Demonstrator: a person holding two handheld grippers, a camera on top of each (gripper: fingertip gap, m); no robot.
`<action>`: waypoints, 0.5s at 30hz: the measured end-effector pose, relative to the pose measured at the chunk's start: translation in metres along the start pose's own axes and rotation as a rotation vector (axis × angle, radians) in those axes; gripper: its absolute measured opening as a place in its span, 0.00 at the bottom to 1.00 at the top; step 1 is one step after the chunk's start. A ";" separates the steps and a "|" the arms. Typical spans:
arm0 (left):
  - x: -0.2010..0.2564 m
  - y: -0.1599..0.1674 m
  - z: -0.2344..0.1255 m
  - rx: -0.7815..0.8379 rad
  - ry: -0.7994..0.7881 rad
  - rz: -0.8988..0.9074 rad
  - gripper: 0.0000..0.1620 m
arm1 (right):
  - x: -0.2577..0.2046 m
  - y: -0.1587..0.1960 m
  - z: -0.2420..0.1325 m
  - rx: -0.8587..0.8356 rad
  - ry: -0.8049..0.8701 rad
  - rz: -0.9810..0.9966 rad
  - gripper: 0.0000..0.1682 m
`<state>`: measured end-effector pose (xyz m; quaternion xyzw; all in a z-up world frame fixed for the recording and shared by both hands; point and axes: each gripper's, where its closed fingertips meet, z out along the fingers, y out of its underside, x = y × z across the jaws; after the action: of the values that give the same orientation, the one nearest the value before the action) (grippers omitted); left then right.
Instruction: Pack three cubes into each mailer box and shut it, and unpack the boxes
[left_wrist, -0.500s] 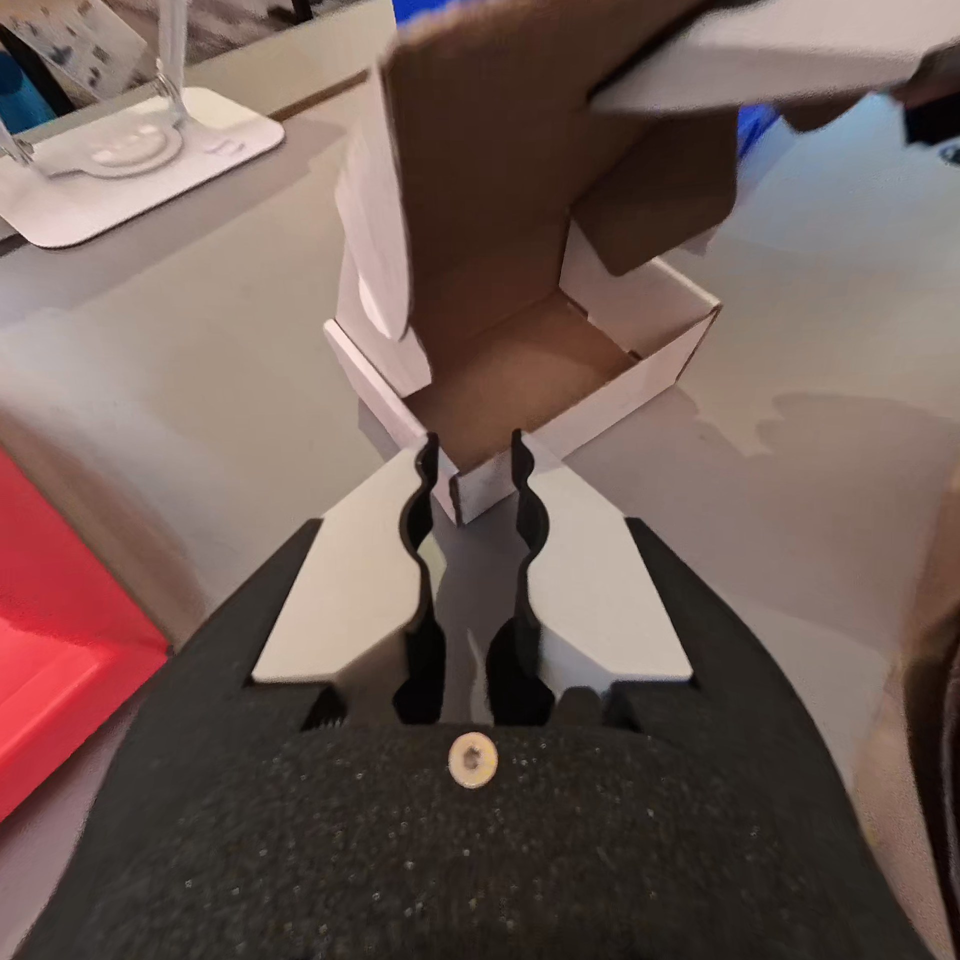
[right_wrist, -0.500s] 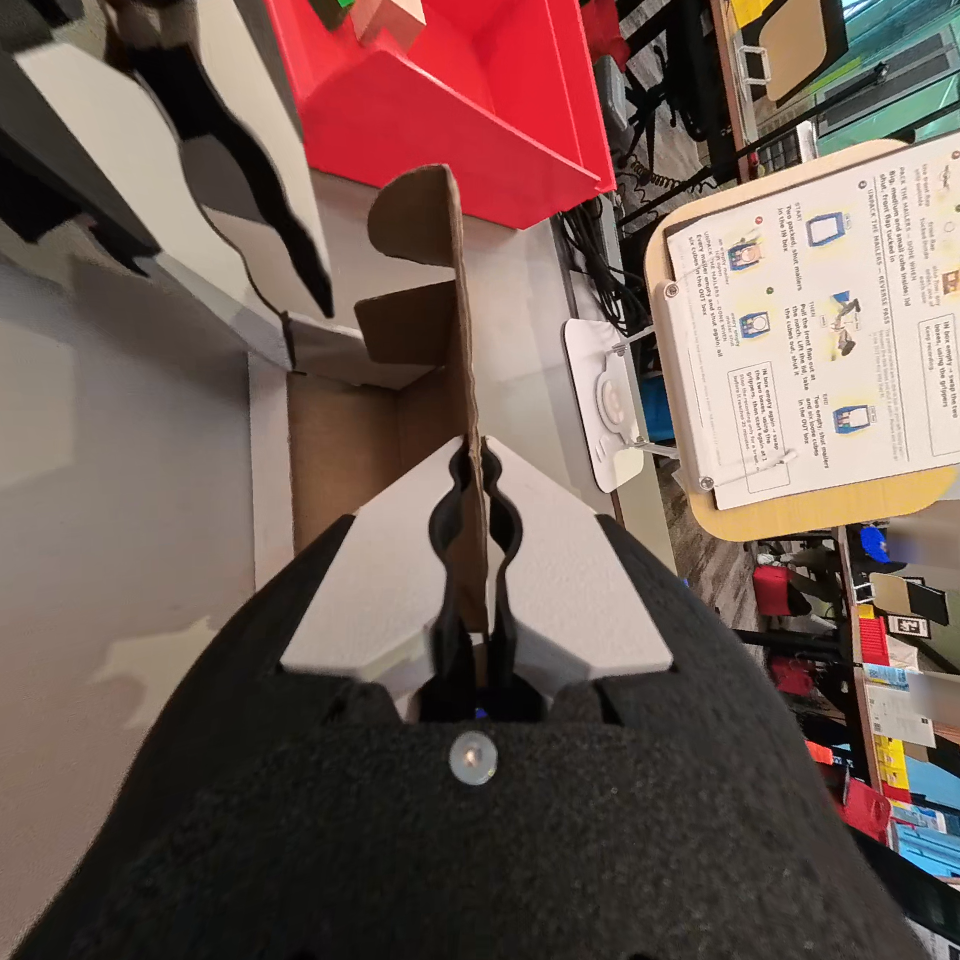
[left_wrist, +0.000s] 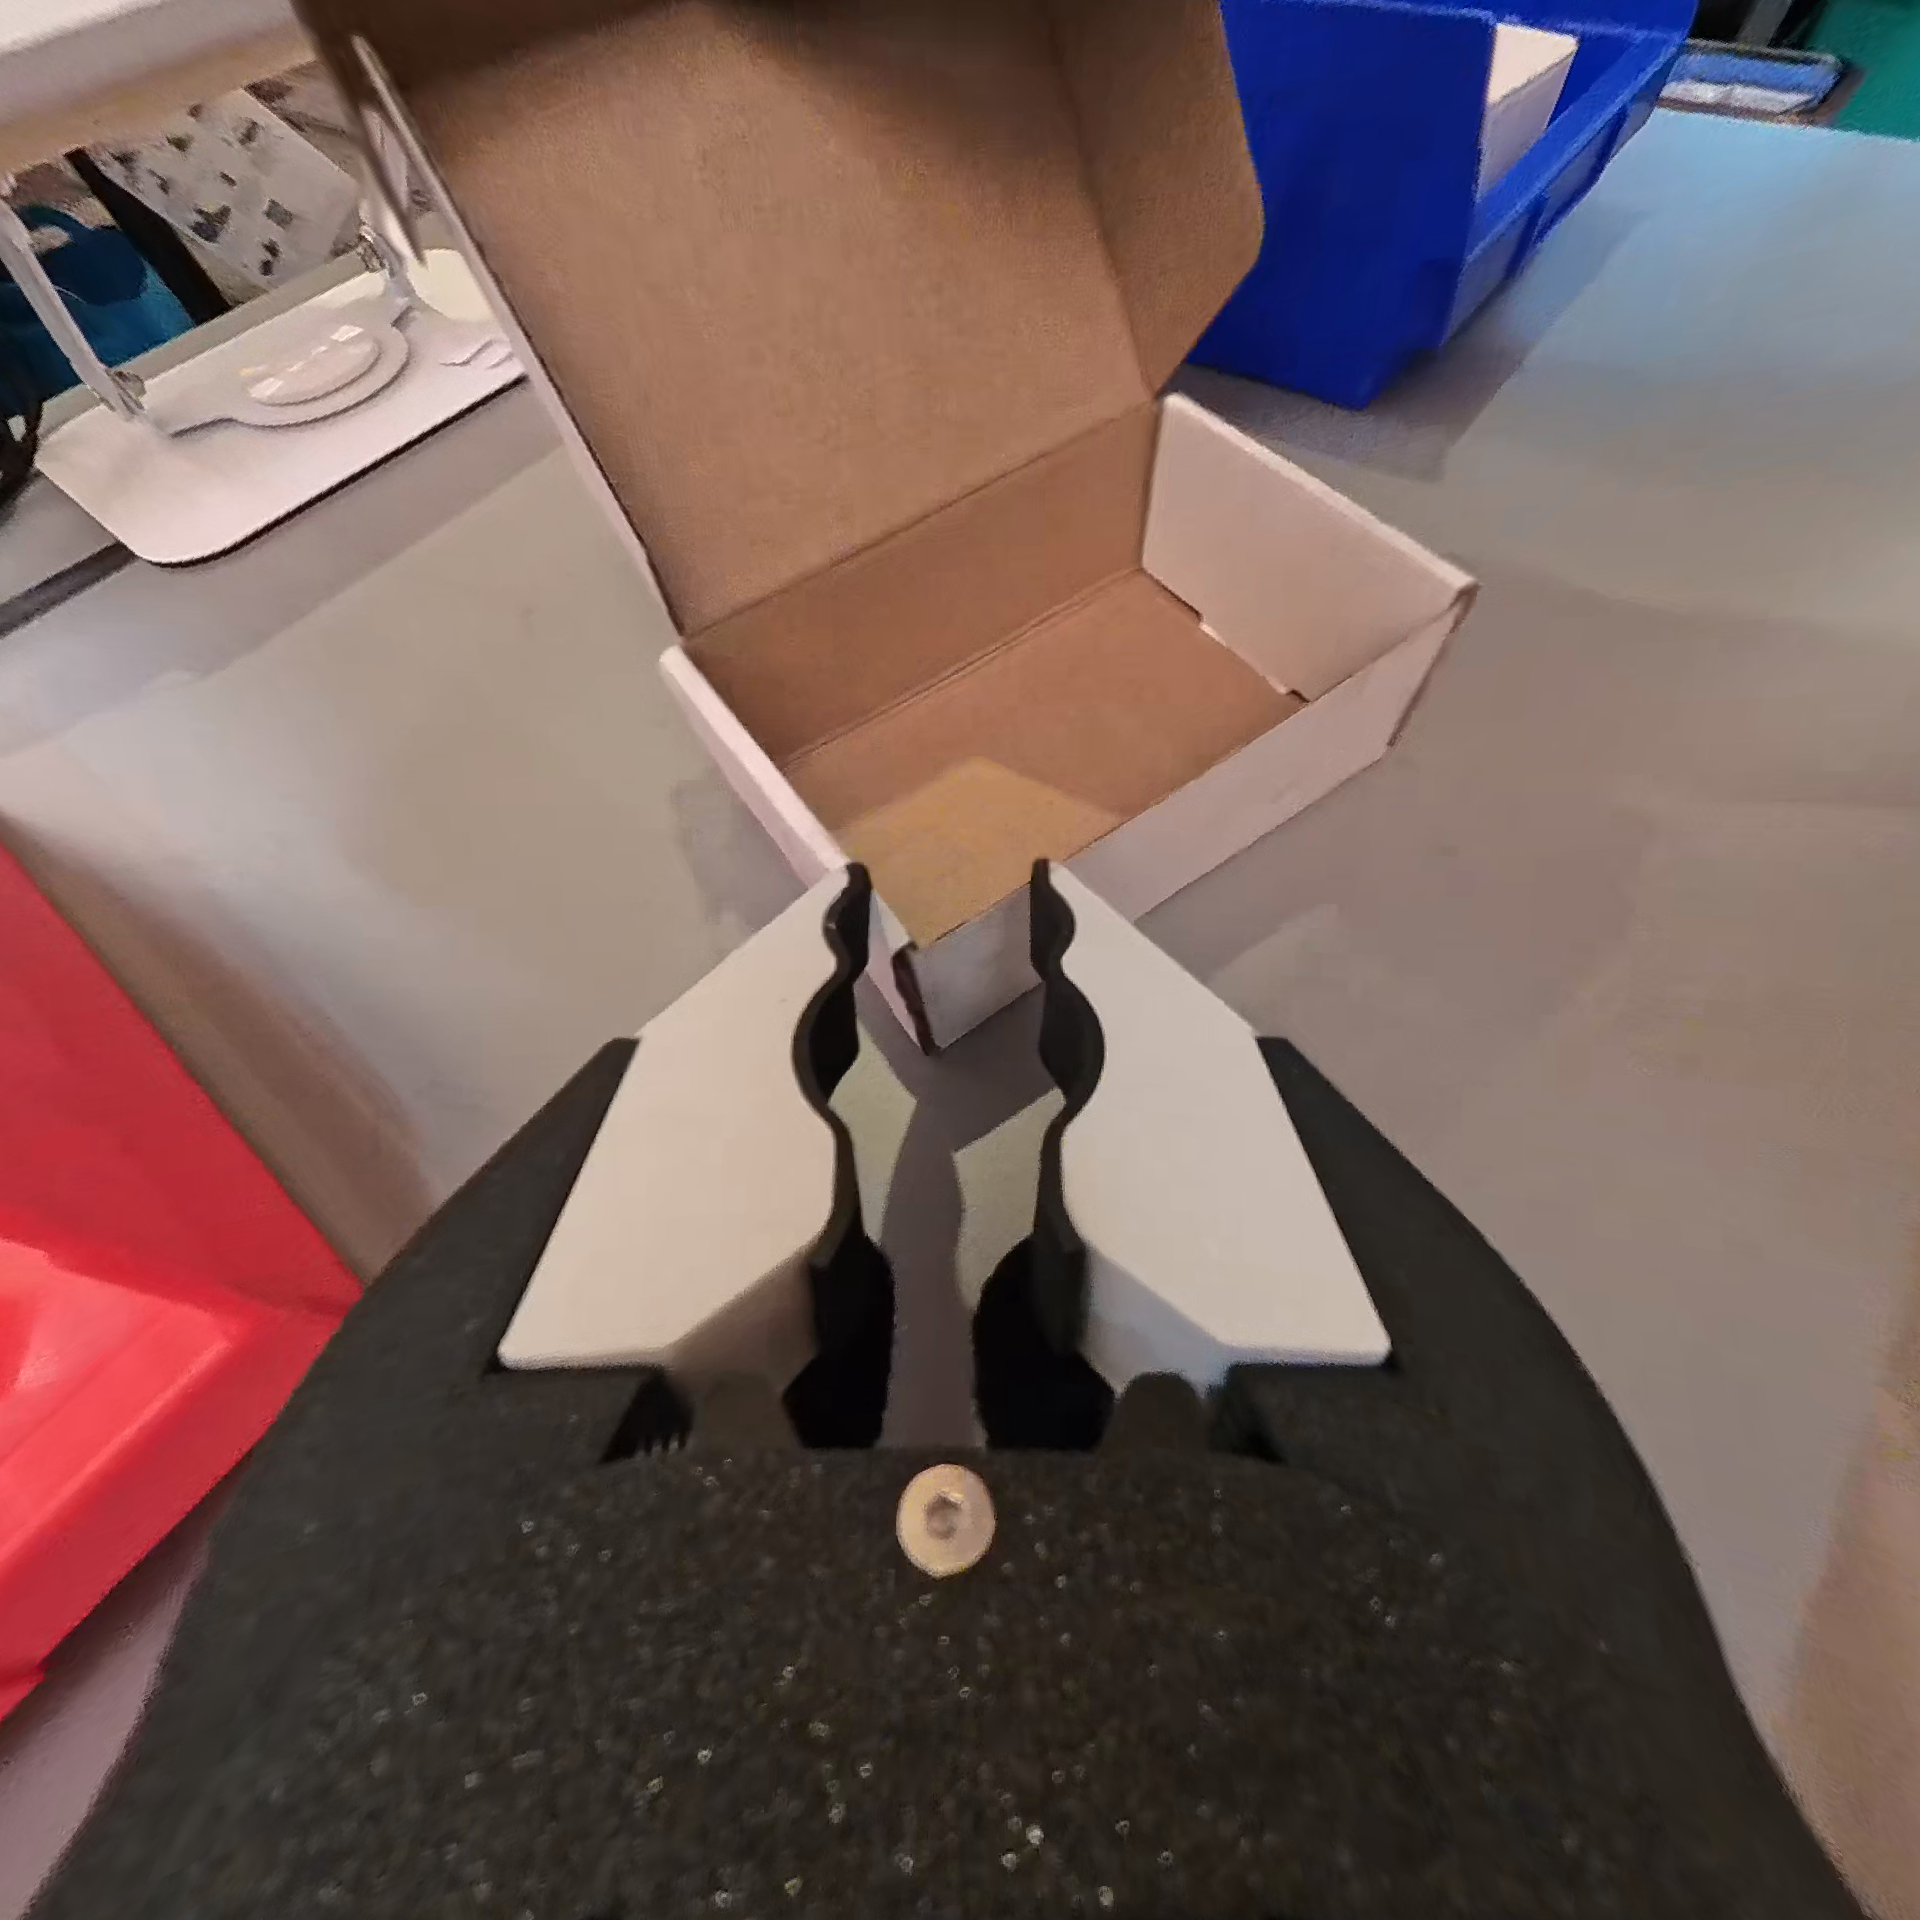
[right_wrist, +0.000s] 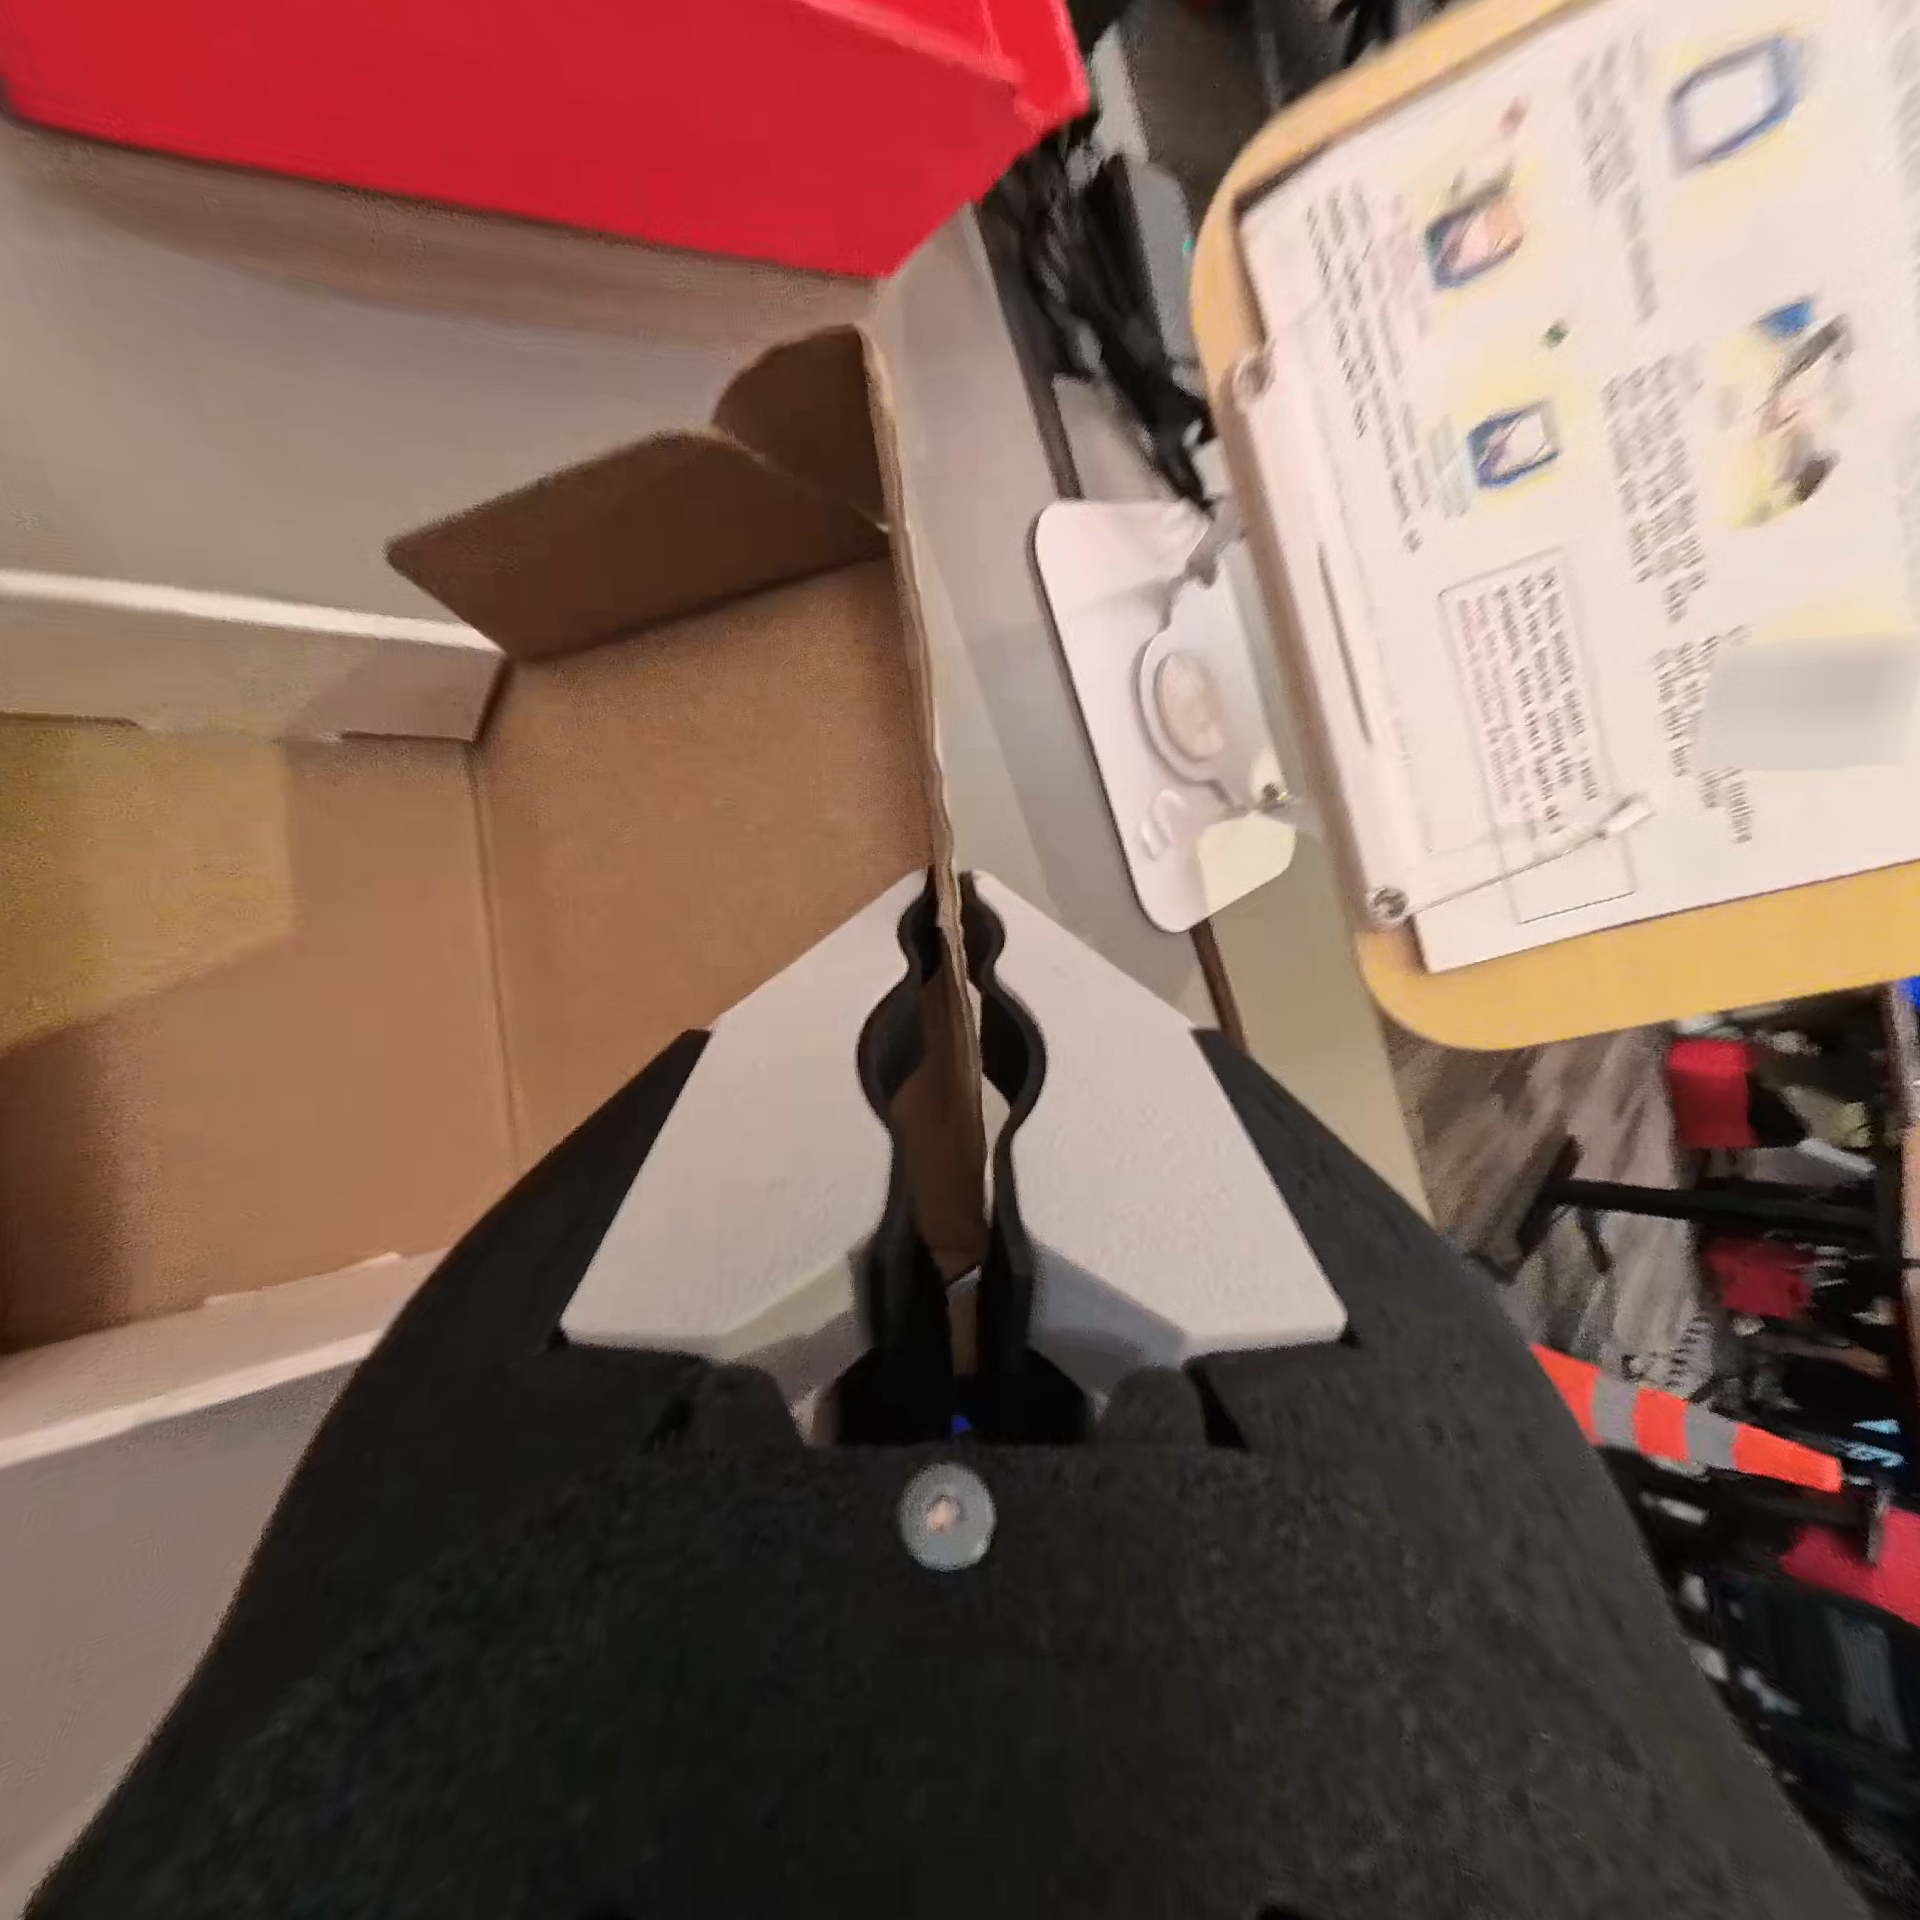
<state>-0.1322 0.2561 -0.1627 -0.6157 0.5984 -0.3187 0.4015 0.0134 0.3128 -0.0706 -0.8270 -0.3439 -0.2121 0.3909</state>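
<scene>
A white mailer box (left_wrist: 1299, 540) with a brown inside stands open and empty on the grey table. Its lid (left_wrist: 810, 312) is raised upright. My left gripper (left_wrist: 945, 883) is open, and its tips straddle the box's near corner. In the right wrist view my right gripper (right_wrist: 948, 883) is shut on the edge of the lid (right_wrist: 920, 644) and holds it up, with a side flap (right_wrist: 623, 530) folded inward. The box's inside (right_wrist: 364, 987) lies to its left. No cubes are in view.
A red bin (left_wrist: 104, 1299) sits to the left of my left gripper and also shows in the right wrist view (right_wrist: 520, 104). A blue bin (left_wrist: 1403, 187) stands behind the box. A white stand base (left_wrist: 281, 416) holds an instruction board (right_wrist: 1558, 520) beyond the table edge. Left tips to right tips: about 20 centimeters.
The right gripper has swung the lid farther up and back, so the box gapes wider. The left gripper stays by the near corner. Neither gripper shows in the other's view now.
</scene>
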 end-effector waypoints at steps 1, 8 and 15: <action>-0.001 0.001 0.000 0.001 -0.009 0.006 0.17 | 0.003 0.009 0.009 -0.035 -0.030 0.011 0.01; -0.003 0.000 0.000 0.016 -0.009 -0.012 0.17 | -0.021 0.075 0.066 -0.249 -0.197 0.071 0.01; -0.003 0.002 -0.002 0.003 -0.025 0.006 0.17 | -0.027 0.080 0.067 -0.257 -0.286 0.345 0.06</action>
<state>-0.1351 0.2588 -0.1628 -0.6171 0.5948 -0.3108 0.4108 0.0590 0.3186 -0.1681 -0.9379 -0.2197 -0.0650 0.2605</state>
